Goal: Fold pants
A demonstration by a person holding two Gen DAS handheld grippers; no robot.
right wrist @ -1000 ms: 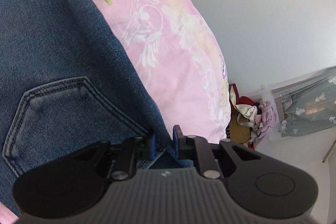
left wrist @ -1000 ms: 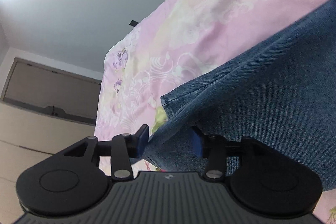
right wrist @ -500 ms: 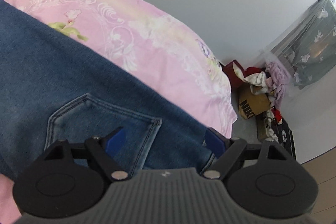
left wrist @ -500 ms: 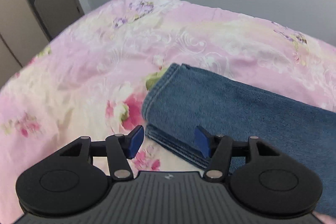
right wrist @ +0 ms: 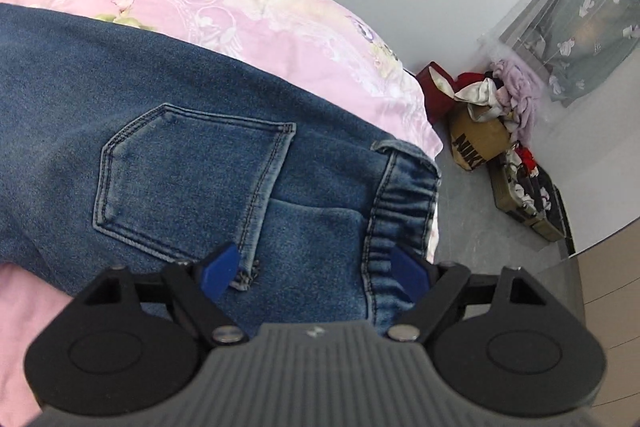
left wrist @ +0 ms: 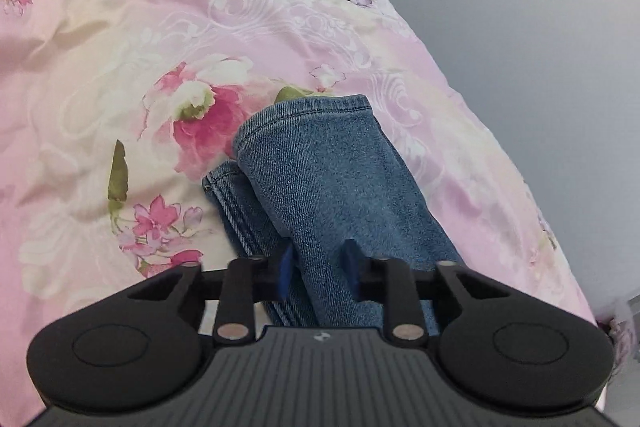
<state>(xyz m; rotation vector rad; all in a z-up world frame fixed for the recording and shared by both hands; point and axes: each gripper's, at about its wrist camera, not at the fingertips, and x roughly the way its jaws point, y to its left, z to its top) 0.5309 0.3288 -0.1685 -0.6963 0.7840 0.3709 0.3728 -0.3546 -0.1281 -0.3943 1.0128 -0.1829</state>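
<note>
Blue denim pants lie on a pink floral bedspread. In the left wrist view the leg ends (left wrist: 320,163) lie stacked, the upper hem offset over the lower one. My left gripper (left wrist: 318,275) is open, its blue fingertips (left wrist: 286,273) on either side of the upper leg. In the right wrist view the back pocket (right wrist: 192,179) and elastic waistband (right wrist: 400,199) show. My right gripper (right wrist: 316,271) is wide open just above the waist area, holding nothing.
The bedspread (left wrist: 120,67) spreads left and behind the legs. The bed edge (right wrist: 424,131) is right beside the waistband. On the grey floor stand a cardboard box (right wrist: 476,143) and a pile of clothes (right wrist: 508,95). A grey curtain (right wrist: 576,27) hangs behind.
Both grippers let go of the denim and opened. The pants now lie flat on the bed. The left gripper swung round to look along the legs, its fingers closing in around the upper one.
</note>
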